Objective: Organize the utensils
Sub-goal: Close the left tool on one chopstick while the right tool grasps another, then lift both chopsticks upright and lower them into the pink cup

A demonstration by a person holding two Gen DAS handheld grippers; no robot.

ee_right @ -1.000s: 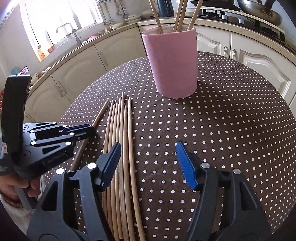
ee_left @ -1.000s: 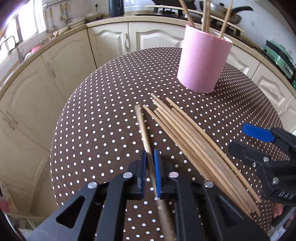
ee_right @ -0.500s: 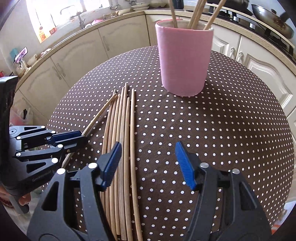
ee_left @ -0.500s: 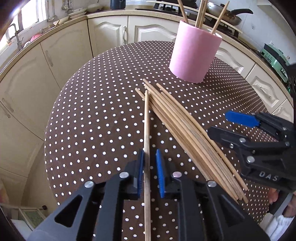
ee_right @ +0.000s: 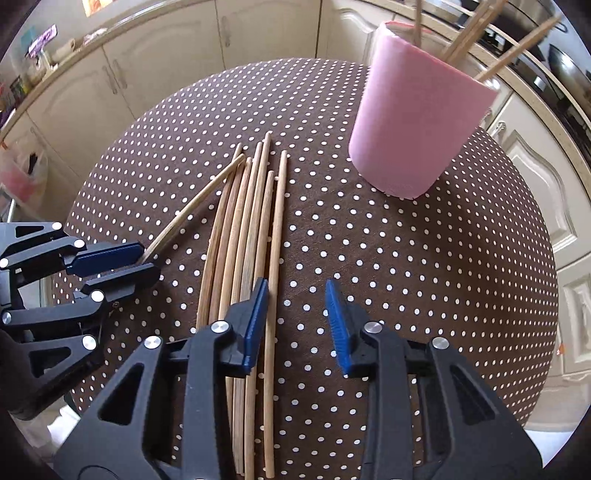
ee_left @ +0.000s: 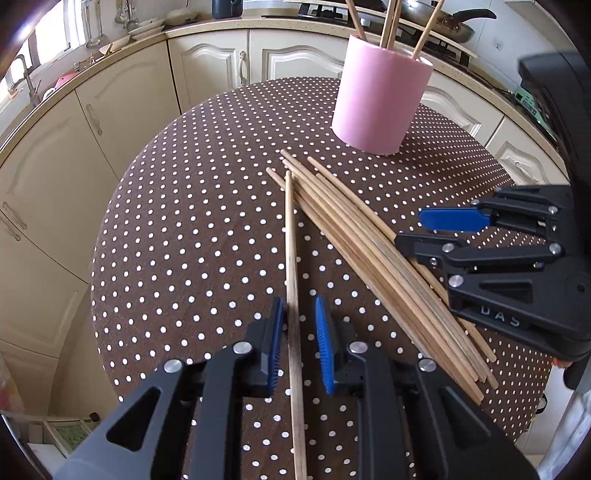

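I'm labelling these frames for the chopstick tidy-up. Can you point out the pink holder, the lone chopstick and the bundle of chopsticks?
pink holder [ee_left: 376, 99], left wrist view, its side wall.
lone chopstick [ee_left: 291, 236], left wrist view, mid-shaft.
bundle of chopsticks [ee_right: 251, 221], right wrist view, middle of the bundle.

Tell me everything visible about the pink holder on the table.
The pink holder is a plain, matte, open-topped cylinder standing upright on the far side of the polka-dot tablecloth. Several wooden chopsticks lean inside it, their ends above the rim. The loose chopsticks on the cloth stop short of its base; neither gripper touches it.
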